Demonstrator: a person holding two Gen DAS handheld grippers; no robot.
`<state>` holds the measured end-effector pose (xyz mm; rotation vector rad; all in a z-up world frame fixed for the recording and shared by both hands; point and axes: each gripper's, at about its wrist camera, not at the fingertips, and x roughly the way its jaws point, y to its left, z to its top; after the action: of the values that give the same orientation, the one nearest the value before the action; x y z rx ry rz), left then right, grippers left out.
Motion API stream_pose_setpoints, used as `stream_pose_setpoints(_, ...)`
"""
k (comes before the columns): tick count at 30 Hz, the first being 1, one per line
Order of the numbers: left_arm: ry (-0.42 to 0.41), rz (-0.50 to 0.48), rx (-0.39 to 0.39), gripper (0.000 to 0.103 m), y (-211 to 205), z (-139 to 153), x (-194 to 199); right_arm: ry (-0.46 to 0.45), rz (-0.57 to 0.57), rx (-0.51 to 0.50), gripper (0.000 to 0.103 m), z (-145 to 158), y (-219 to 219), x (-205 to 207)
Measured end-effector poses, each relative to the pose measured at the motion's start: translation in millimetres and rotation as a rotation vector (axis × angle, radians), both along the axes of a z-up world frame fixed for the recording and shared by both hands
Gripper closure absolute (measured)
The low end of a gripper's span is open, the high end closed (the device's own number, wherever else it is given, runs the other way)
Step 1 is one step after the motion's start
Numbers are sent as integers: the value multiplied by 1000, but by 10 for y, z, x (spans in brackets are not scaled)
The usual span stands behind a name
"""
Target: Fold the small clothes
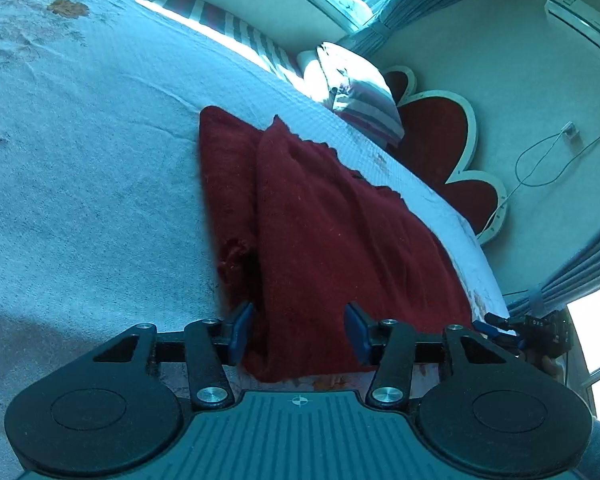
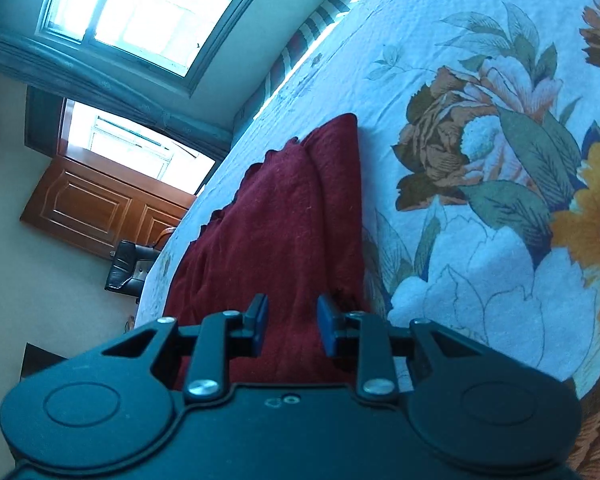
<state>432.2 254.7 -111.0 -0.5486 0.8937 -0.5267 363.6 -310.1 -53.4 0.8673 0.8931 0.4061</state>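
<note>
Left gripper (image 1: 300, 330) straddles the near hem of the dark red knit garment (image 1: 324, 232) with jaws apart; right gripper (image 2: 292, 326) likewise, narrower. Your garment's long axis runs straight away from both, along the bedspread (image 2: 480, 240).

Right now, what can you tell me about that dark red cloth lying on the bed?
The dark red garment looks like a fuzzy knit, already folded into overlapping layers with a wavy, scalloped edge along one side. It lies lengthwise on the floral bedspread near the bed's edge. Its near end sits between the blue pads of both the left gripper and the right gripper; whether either truly pinches it cannot be told.
</note>
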Motion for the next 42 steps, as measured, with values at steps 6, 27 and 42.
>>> stream_pose_setpoints(6, 14, -3, -48, 57, 45, -70, 42, -20, 38, -17, 76, 20, 76, -2)
stream_pose_setpoints(27, 2, -148, -58, 98, 36, -106, 26, -100, 184, -89, 95, 236, 76, -82)
stream_pose_setpoints(42, -149, 50, 72, 97, 163, 446, -310, -96, 4, -253, 81, 339, -280, -416)
